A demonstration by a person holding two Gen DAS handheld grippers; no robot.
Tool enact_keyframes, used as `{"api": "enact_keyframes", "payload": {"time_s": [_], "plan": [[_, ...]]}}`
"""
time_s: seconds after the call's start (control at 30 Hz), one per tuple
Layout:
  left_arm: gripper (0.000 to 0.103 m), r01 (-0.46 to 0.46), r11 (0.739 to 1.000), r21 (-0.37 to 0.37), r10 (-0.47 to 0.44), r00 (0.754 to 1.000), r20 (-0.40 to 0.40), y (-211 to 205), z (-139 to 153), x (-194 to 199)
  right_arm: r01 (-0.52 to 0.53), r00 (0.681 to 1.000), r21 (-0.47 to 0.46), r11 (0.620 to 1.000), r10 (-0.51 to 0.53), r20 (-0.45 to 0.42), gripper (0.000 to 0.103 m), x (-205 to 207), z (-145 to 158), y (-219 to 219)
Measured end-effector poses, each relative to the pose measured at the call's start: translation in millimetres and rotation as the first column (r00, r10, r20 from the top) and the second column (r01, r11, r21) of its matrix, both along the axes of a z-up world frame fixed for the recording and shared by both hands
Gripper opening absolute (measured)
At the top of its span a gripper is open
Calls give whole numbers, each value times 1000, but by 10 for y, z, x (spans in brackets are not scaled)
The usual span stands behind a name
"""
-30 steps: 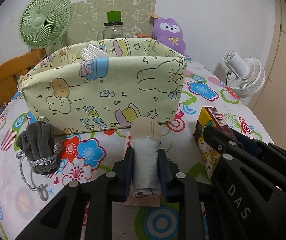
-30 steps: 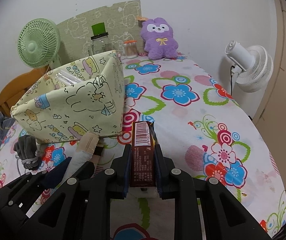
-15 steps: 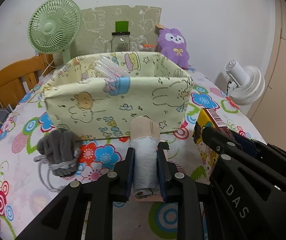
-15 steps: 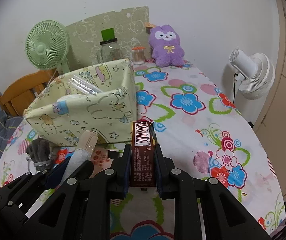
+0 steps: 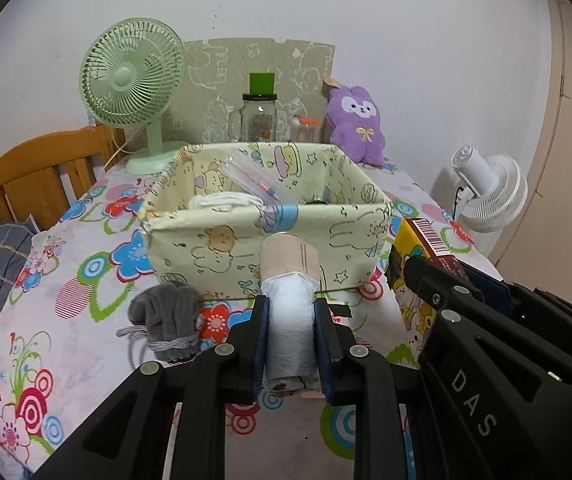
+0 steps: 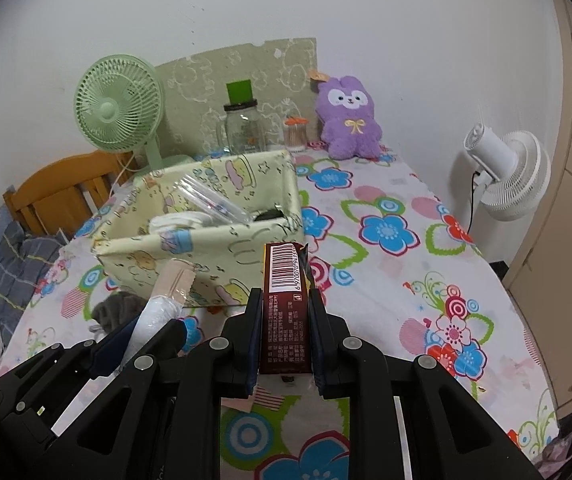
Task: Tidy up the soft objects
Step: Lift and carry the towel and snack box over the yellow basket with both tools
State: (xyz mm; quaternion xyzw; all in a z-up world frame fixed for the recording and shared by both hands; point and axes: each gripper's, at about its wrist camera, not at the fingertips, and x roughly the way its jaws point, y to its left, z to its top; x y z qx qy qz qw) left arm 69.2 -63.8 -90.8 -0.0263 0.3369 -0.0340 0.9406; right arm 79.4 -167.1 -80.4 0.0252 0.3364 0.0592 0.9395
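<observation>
My left gripper [image 5: 289,308] is shut on a pale roll of plastic bags [image 5: 289,320] with a tan paper band, held above the table in front of the cartoon-print fabric bin [image 5: 270,240]. My right gripper [image 6: 284,300] is shut on a brown and yellow tissue packet [image 6: 285,312] with a barcode, also lifted near the bin [image 6: 206,236]. The bin holds a white cloth [image 5: 222,202], a clear plastic wrapper [image 5: 254,180] and a dark item. A grey drawstring pouch [image 5: 166,320] lies on the flowered tablecloth [image 5: 66,320] to the left of the roll.
A green fan [image 5: 134,80], a glass jar [image 5: 258,118], a small toothpick holder [image 6: 295,134] and a purple plush [image 5: 355,124] stand along the back wall. A white fan [image 6: 501,172] is off the right edge. A wooden chair [image 5: 38,176] stands at the left.
Both grippers have risen with their loads, so the bin's inside now shows. The grips on the roll and the packet are unchanged.
</observation>
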Motion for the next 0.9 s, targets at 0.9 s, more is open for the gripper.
{"api": "enact_keyframes", "payload": {"time_s": [0.9], "plan": [[20,-26,999,25,23,993,116,182,628,-173,-27,994,8,1000,26,107,24,-166,654,192]]}}
